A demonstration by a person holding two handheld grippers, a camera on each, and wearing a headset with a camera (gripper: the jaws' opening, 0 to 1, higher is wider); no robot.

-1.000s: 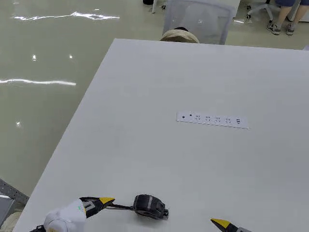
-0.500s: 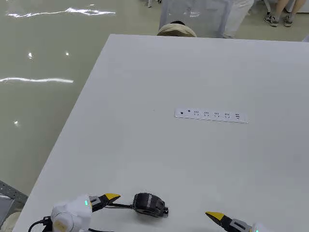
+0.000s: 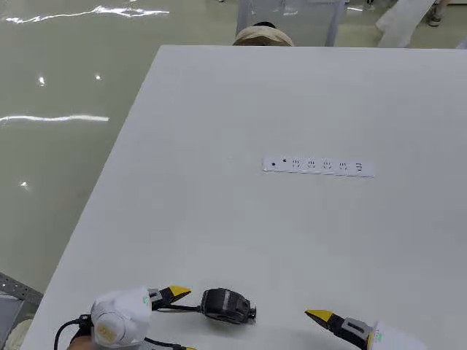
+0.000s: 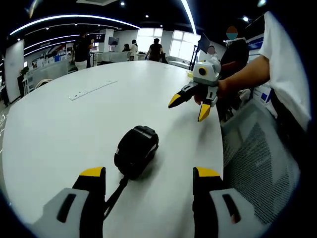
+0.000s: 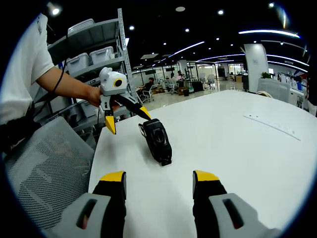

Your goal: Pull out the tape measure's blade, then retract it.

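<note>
A black tape measure lies on the white table near its front edge, blade retracted, with a thin black wrist strap trailing left. My left gripper stands open just left of it, yellow tips around the strap, not touching the case. In the left gripper view the tape measure sits just beyond the open left gripper. My right gripper is open to the right of it, well apart. In the right gripper view the tape measure lies ahead of the open right gripper.
A white power strip is set into the table's middle. The table's left edge drops to a glossy floor. A grey mesh chair stands at the far end, and another mesh chair is by the near side.
The headset view has shifted a little. Both grippers have edged slightly closer to the tape measure, which has not moved.
</note>
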